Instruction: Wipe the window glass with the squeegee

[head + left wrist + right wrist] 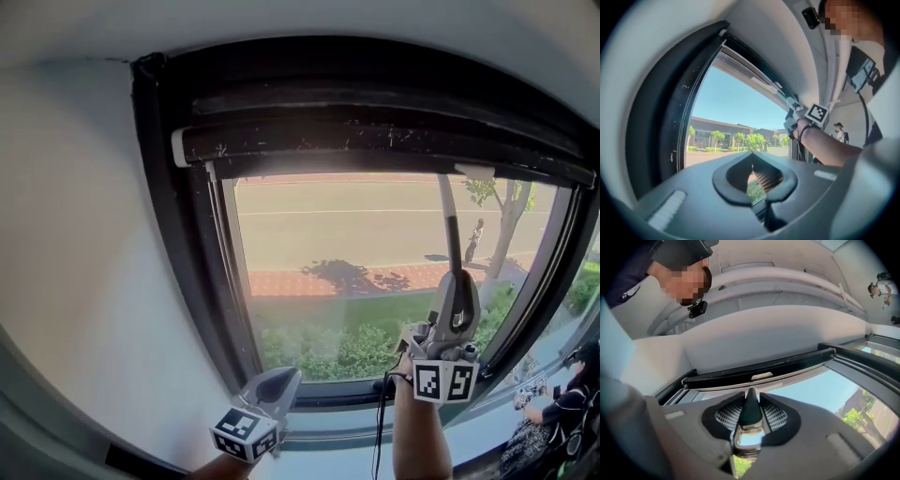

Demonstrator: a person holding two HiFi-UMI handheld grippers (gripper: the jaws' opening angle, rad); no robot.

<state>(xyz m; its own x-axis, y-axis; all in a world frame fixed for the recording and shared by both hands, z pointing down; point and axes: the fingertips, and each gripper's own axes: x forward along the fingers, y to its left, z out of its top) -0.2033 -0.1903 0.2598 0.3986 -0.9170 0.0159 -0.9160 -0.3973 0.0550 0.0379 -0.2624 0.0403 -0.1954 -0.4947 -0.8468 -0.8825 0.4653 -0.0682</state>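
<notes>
The right hand-held gripper (456, 314) is clamped on the handle of the squeegee (452, 246). Its blade (474, 172) sits at the top of the window glass (347, 244), just under the upper frame (375, 141). The left hand-held gripper (274, 382) hangs low near the sill, jaws together and empty. Recommended stroke: draw the blade straight down with even pressure, edge flat on the glass and wrist steady so the pole does not twist.

The squeegee (452, 234) stands nearly upright against the window glass (347, 253). Its handle, dark at the grip and pale metal above, is clamped between the jaws of the right gripper (457, 314). Its pale head sits at the pane's top edge. The glass is clear, set in a dark frame (178, 281).
</notes>
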